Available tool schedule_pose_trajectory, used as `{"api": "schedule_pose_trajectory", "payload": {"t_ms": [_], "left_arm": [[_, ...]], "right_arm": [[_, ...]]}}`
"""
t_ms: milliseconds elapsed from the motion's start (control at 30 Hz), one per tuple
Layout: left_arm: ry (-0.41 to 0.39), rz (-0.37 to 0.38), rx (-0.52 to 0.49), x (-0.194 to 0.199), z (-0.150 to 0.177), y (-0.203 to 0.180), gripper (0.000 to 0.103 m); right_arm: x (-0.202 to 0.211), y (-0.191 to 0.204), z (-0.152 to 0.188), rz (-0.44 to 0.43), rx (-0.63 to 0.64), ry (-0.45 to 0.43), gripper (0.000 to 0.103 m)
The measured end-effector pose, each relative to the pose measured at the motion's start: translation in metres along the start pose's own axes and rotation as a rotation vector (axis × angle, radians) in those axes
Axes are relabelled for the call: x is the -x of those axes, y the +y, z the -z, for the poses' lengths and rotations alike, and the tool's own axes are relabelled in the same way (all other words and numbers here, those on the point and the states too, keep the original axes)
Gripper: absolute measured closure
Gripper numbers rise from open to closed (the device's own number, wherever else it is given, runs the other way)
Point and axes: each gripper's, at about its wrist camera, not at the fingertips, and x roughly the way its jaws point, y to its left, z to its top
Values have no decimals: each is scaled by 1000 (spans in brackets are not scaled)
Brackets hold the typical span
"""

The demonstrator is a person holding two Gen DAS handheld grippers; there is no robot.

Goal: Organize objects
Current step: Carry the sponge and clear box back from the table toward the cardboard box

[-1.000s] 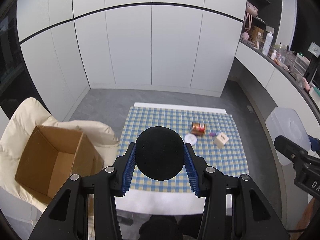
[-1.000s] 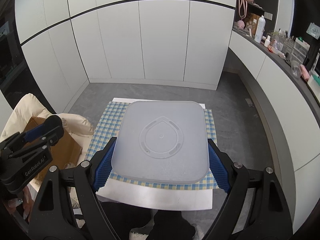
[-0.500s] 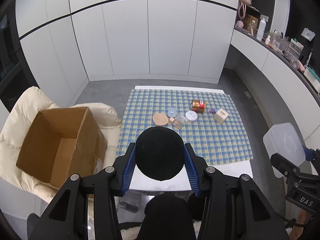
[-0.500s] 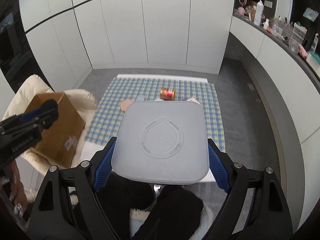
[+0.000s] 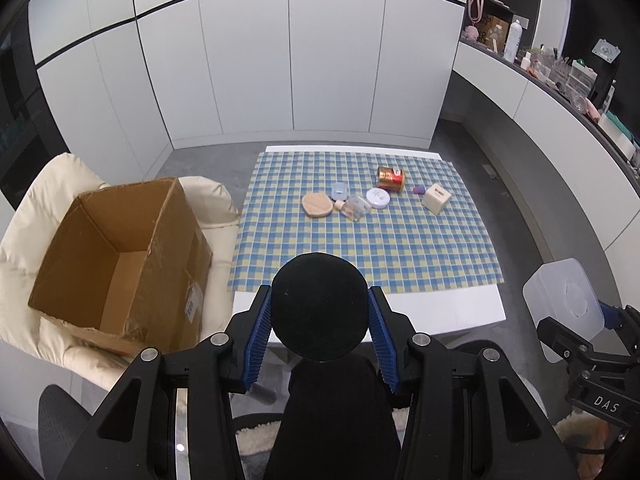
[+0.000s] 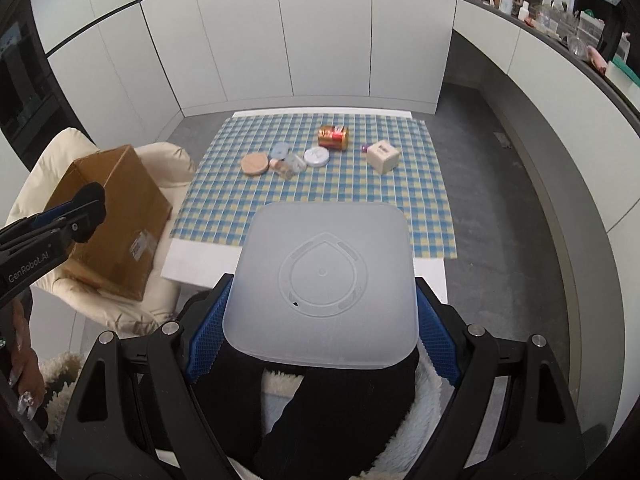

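Observation:
My left gripper [image 5: 320, 293] is shut on a round black disc [image 5: 320, 312], held off the near edge of the table. My right gripper [image 6: 322, 292] is shut on a translucent square plastic lid [image 6: 320, 240]; in the left wrist view that lid [image 5: 564, 300] shows at the far right. On the checked cloth [image 5: 360, 248] lie a red-gold can [image 5: 391, 178], a white round tin [image 5: 378, 198], a beige cube box [image 5: 436, 199], a peach round puff [image 5: 317, 205], a small blue case [image 5: 339, 190] and a clear bottle [image 5: 354, 208].
An open cardboard box [image 5: 120, 256] sits on a cream padded chair [image 5: 48, 200] left of the table. White cupboards stand behind. A cluttered counter [image 5: 560, 76] runs along the right. The person's dark legs and a fluffy rug lie below the grippers.
Both grippers have drawn back from the table and sunk a little, each keeping its hold. The table items, earlier hidden behind the disc and lid, now show.

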Motion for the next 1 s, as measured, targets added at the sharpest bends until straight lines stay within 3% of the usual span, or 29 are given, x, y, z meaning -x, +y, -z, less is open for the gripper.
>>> {"api": "schedule_pose_trajectory", "payload": {"t_ms": [400,567,1000], "left_arm": [[3,10,30,5,12,13,56],[-6,7,48,7,9,20,56],[-7,-23,100,10,17,45,56]], "right_arm": [[13,9,18,-10,11,-10,17],[17,14,14,25,30,-38,17],[7,35,12,-18,83,-19,17]]}}
